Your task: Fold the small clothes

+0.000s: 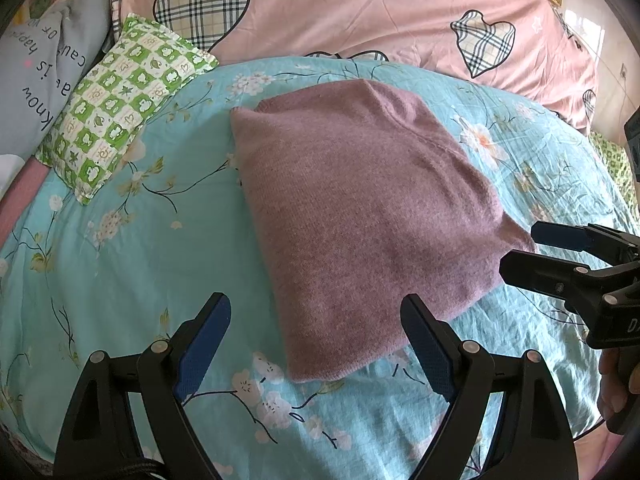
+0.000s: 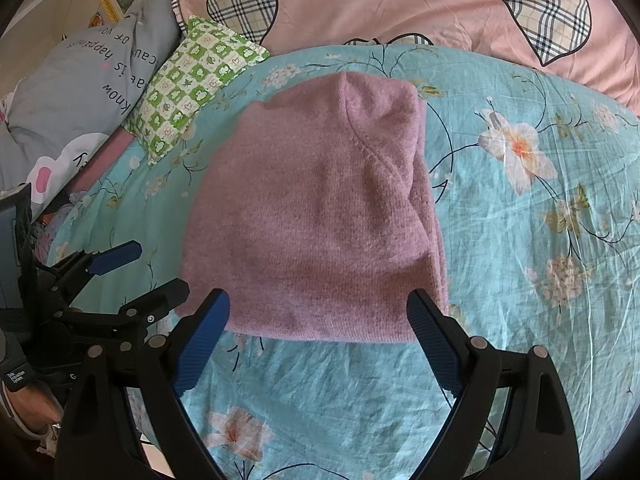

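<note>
A mauve knitted sweater (image 1: 360,208) lies folded into a compact rectangle on the turquoise floral bedsheet (image 1: 120,264); it also shows in the right wrist view (image 2: 316,216). My left gripper (image 1: 316,308) is open and empty, hovering just short of the sweater's near left corner. My right gripper (image 2: 318,304) is open and empty, its jaws spread either side of the sweater's near edge. The right gripper also appears at the right edge of the left wrist view (image 1: 520,252), open beside the sweater's corner. The left gripper appears at the left of the right wrist view (image 2: 156,272), open.
A green checked pillow (image 1: 120,104) lies at the sheet's far left. A grey pillow with lettering (image 1: 36,72) sits behind it. A pink duvet with plaid hearts (image 1: 360,8) is bunched along the far side. The floral sheet (image 2: 540,240) spreads right of the sweater.
</note>
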{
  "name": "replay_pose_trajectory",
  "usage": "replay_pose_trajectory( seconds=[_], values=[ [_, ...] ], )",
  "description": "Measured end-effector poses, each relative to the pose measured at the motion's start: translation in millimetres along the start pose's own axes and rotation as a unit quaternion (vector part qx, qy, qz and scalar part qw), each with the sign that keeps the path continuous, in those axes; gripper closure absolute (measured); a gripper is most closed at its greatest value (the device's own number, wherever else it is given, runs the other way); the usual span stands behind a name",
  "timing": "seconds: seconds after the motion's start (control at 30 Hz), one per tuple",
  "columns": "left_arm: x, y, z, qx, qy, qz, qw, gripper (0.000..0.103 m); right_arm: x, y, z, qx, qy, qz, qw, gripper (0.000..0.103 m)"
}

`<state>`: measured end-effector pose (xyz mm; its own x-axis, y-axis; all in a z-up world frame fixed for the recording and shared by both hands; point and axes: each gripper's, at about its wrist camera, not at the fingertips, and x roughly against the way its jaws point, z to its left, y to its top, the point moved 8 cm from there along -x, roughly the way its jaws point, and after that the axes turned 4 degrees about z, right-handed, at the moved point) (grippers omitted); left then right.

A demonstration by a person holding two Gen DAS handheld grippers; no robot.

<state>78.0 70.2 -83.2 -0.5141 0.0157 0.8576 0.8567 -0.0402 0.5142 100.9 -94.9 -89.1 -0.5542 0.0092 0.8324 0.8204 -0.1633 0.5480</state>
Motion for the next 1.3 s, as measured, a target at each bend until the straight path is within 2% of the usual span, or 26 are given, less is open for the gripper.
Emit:
replay_pose_trajectory(
  seconds=[1.3],
  values=[
    [-0.1,4.9,0.2,0.001,0.0,-0.001,1.0,0.016,2.3,4.4,0.5,-0.002,0.002,-0.004,1.0,0.013]
  ],
)
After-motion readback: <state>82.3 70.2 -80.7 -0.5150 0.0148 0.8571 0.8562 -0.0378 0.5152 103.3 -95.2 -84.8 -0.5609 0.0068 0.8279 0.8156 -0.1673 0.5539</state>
